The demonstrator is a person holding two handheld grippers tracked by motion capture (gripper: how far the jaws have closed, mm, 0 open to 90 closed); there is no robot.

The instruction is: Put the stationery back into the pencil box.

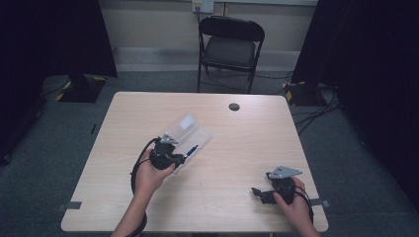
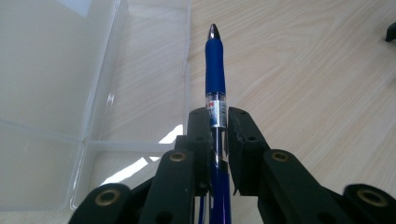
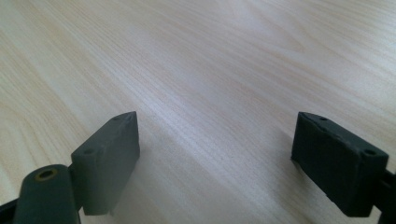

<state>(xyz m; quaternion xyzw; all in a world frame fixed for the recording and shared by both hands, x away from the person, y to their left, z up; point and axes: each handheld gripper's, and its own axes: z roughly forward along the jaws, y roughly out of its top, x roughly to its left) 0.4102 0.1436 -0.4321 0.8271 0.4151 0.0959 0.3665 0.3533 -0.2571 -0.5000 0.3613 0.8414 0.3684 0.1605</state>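
Note:
A blue pen [image 2: 215, 74] with a silver tip is clamped between the jaws of my left gripper [image 2: 218, 126], which is shut on its clear barrel. The pen [image 1: 191, 150] points away from the hand, over the edge of a clear plastic box [image 1: 185, 132] lying open near the table's middle. In the left gripper view the box [image 2: 56, 93] lies to the left of the pen. My right gripper [image 1: 258, 193] rests low at the table's front right, open, its jaws [image 3: 215, 154] wide apart over bare wood with nothing between them.
The light wooden table [image 1: 247, 143] has a round cable grommet [image 1: 234, 106] near its far edge. A black folding chair [image 1: 230, 47] stands behind the table. Cables lie on the floor at the right.

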